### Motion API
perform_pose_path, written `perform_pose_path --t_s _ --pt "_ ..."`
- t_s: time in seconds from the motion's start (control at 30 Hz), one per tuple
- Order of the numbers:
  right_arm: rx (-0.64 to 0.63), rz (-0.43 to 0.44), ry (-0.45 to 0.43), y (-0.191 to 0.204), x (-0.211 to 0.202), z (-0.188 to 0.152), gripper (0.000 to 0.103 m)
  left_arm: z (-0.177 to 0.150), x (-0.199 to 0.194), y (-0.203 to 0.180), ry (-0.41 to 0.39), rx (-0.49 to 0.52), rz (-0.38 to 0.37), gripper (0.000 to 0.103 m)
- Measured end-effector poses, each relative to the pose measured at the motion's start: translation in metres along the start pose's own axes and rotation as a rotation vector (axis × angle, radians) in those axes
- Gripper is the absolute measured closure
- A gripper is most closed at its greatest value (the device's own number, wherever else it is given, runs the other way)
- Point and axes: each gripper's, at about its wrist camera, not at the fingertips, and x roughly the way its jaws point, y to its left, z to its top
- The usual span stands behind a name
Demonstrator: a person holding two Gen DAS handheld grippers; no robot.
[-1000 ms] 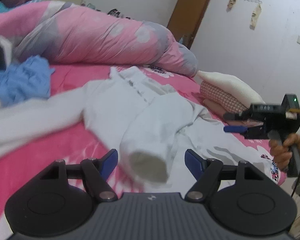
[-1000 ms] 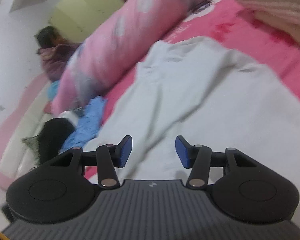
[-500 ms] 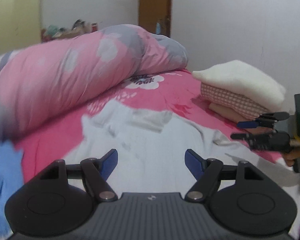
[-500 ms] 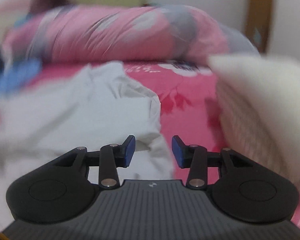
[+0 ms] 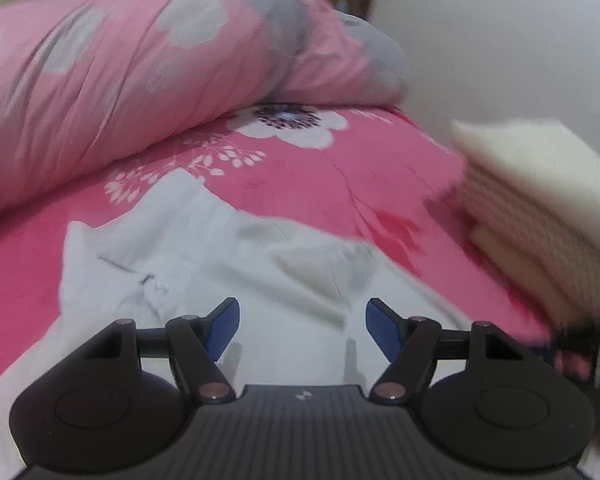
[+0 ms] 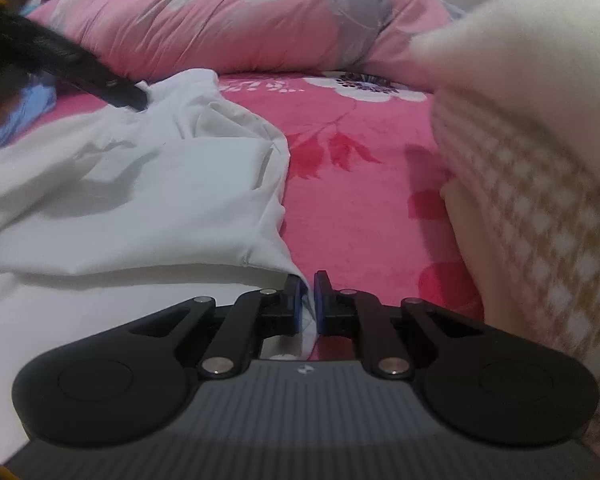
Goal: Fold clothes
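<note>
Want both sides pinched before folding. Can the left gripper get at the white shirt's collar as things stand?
Probably yes: the left gripper is open right above the white shirt, with nothing between it and the collar.

left tongs (image 5: 302, 322): black linkages, blue pads | right tongs (image 6: 308, 300): same, silver pivot screws

Right gripper (image 6: 307, 300): jaws have just been closing, blue fingers (image 6: 296, 300) now nearly together with a thin fold of the white shirt (image 6: 140, 200) pinched between them at 12 o'clock of the body. Left gripper (image 5: 302, 328): held wide, jaws narrowed slightly, nothing between the fingers (image 5: 224, 320), pitched downward over the shirt. In the right wrist view the left gripper is seen blurred at 10 o'clock.
</note>
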Motion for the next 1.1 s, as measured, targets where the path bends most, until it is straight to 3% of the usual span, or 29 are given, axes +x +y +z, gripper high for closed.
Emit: perform_pose_path --t_s 0.1,0.2,0.37,0.5,0.6,0.63,0.67,0.73,0.9,1.1 --pt "0.021 0.015 -0.017 -0.002 0.002 -0.008 0.098 0.024 0.031 0.014 0.04 -0.129 -0.013 0.033" --pt "0.068 0.052 -0.035 -0.01 0.001 -0.013 0.098 0.045 0.058 0.011 0.094 -0.148 -0.007 0.039" --pt "0.134 0.104 -0.05 -0.022 0.001 -0.016 0.098 0.066 0.086 -0.027 0.165 0.063 -0.024 0.042" --pt "0.143 0.112 -0.053 -0.023 0.002 -0.016 0.098 0.065 0.099 -0.054 0.233 0.225 -0.076 0.044" --pt "0.145 0.114 -0.055 -0.023 0.001 -0.017 0.098 0.055 0.112 -0.064 0.295 0.304 -0.057 0.067" --pt "0.145 0.114 -0.056 -0.023 0.001 -0.017 0.098 0.053 0.116 -0.064 0.303 0.306 -0.052 0.084" --pt "0.145 0.114 -0.056 -0.024 0.001 -0.017 0.098 0.051 0.119 -0.063 0.308 0.3 -0.049 0.095" --pt "0.145 0.114 -0.057 -0.024 0.001 -0.017 0.097 0.055 0.121 -0.057 0.277 0.238 -0.08 0.097" --pt "0.144 0.112 -0.058 -0.024 0.001 -0.017 0.097 0.063 0.125 -0.047 0.188 0.127 -0.178 0.098" --pt "0.149 0.095 -0.06 -0.023 -0.002 -0.018 0.099 0.057 0.15 -0.033 0.144 0.016 -0.274 0.097"
